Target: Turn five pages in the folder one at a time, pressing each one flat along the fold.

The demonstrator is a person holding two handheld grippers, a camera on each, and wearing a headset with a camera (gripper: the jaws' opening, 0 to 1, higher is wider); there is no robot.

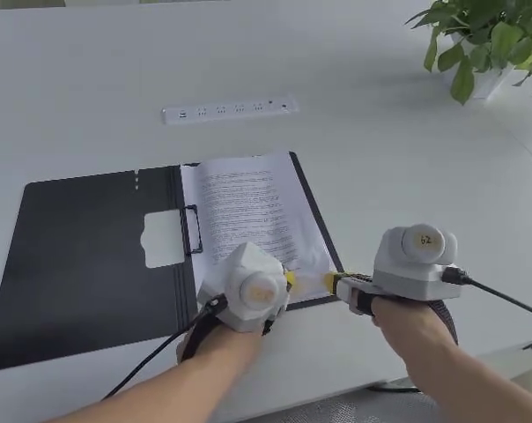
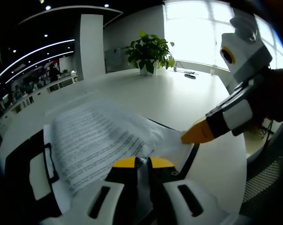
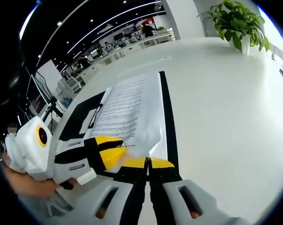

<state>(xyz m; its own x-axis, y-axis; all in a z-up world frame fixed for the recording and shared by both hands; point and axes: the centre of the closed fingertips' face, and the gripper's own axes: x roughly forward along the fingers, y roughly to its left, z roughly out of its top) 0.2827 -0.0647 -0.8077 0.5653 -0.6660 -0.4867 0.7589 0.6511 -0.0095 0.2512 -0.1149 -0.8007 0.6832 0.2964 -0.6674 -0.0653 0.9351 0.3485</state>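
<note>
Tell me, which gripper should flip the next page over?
Right, probably. The right gripper sits at the top page's lifted lower outer corner, ready to swing it over. The left gripper is further in along the bottom edge.

Head view bright & even, sharp, soft faint shadows on white table (image 1: 380,132); left gripper view: window (image 2: 202,28) blown out top right, page (image 2: 99,136) blurred; both gripper views fisheye-bent at edges, bkgd dim w/ ceiling spots (image 2: 48,7).
</note>
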